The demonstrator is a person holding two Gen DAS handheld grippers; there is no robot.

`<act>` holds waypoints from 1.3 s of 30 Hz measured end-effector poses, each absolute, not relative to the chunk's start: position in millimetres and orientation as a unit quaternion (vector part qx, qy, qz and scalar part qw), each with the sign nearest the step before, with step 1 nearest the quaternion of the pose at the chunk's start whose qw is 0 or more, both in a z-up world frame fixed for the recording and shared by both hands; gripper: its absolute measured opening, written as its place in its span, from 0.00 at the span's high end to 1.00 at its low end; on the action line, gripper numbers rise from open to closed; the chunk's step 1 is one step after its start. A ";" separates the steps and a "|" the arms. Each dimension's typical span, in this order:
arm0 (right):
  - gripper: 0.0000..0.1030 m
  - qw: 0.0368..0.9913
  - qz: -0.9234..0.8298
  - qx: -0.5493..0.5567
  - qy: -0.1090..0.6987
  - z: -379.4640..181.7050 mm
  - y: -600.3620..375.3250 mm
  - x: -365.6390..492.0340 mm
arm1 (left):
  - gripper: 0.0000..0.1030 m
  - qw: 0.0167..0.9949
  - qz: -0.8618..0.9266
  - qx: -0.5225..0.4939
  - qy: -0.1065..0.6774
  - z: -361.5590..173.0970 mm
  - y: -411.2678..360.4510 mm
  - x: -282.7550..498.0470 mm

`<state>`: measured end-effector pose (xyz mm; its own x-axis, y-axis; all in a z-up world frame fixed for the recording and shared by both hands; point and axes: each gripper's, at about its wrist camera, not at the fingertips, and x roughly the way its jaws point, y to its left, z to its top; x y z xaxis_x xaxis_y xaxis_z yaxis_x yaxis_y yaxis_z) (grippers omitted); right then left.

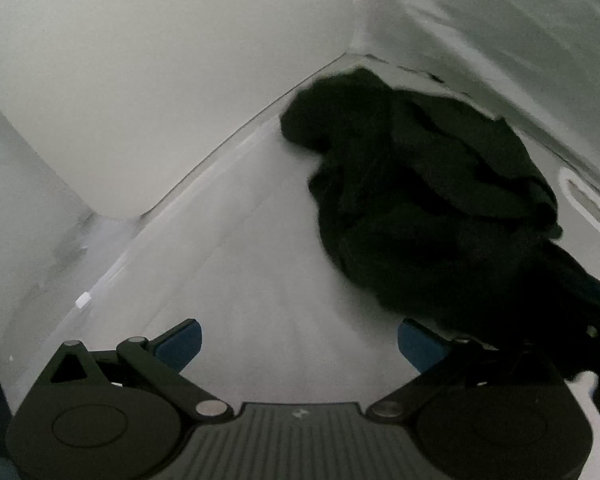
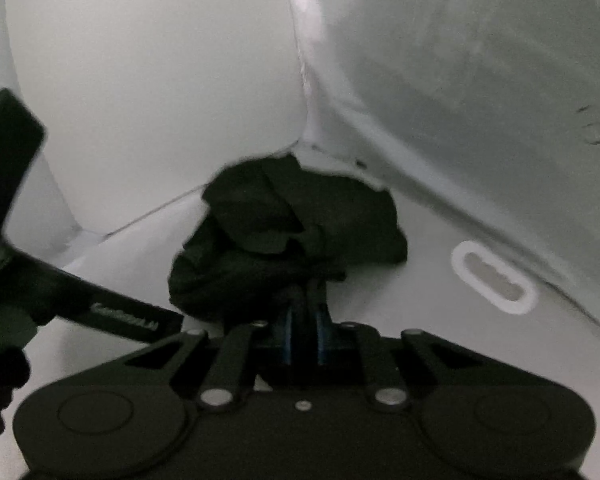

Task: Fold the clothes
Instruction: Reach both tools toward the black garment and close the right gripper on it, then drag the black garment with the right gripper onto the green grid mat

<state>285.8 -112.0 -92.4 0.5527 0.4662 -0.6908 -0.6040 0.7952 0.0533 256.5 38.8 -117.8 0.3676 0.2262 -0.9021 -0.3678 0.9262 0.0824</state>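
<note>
We are at the pick-up step: the crumpled black cloth garment (image 2: 284,240) lies bunched in the far corner of the white tabletop (image 2: 400,300), at twelve o'clock. Our right tool (image 2: 305,312) is clenched on its near edge. Our left tool (image 1: 300,340) hangs released, holding nothing; next it needs its own corner to spread the garment.

Black claw (image 1: 300,344), blue pads (image 1: 180,346), silver rivets.

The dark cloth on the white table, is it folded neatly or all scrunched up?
Scrunched up. The dark cloth lies in a lumpy, creased heap on the white table, with no flat layers or straight edges.
</note>
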 end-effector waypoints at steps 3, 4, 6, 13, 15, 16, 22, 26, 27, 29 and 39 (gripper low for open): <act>0.89 0.887 0.282 -0.089 0.355 -76.9 -140.4 254.3 | 0.00 0.831 0.168 -0.063 0.527 -104.4 22.8 238.4; 0.89 0.892 0.272 -0.090 0.351 -71.9 -151.3 242.3 | 0.00 0.834 0.163 -0.060 0.523 -98.0 14.0 229.7; 0.90 0.902 0.247 -0.096 0.341 -62.0 -177.3 214.8 | 0.00 0.840 0.155 -0.053 0.517 -87.8 -1.6 213.6; 0.90 0.928 0.170 -0.113 0.313 -26.7 -276.8 116.7 | 0.00 0.857 0.112 -0.036 0.501 -57.3 -73.5 147.2; 0.94 0.932 0.153 -0.110 0.309 -19.4 -301.9 92.8 | 0.00 0.861 0.099 -0.028 0.498 -50.6 -98.0 124.6; 0.94 0.934 0.142 -0.102 0.310 -15.9 -317.2 80.4 | 0.00 0.863 0.090 -0.025 0.497 -48.3 -110.3 114.6; 0.94 0.934 0.081 -0.059 0.342 -22.6 -396.5 30.9 | 0.00 0.860 0.048 -0.010 0.508 -51.2 -182.6 65.4; 0.93 0.917 0.048 -0.010 0.397 -42.8 -432.6 17.2 | 0.00 0.854 0.017 0.006 0.520 -54.1 -221.0 41.4; 0.85 0.914 0.043 0.000 0.403 -45.5 -438.6 13.6 | 0.00 0.852 0.011 0.011 0.523 -55.0 -226.3 35.9; 0.51 0.911 0.043 0.018 0.409 -49.0 -441.7 5.4 | 0.00 0.850 0.002 0.021 0.527 -55.4 -235.9 23.1; 0.08 0.885 0.112 -0.006 0.451 -109.6 -417.2 12.7 | 0.00 0.843 0.022 0.037 0.536 -53.0 -229.2 -15.4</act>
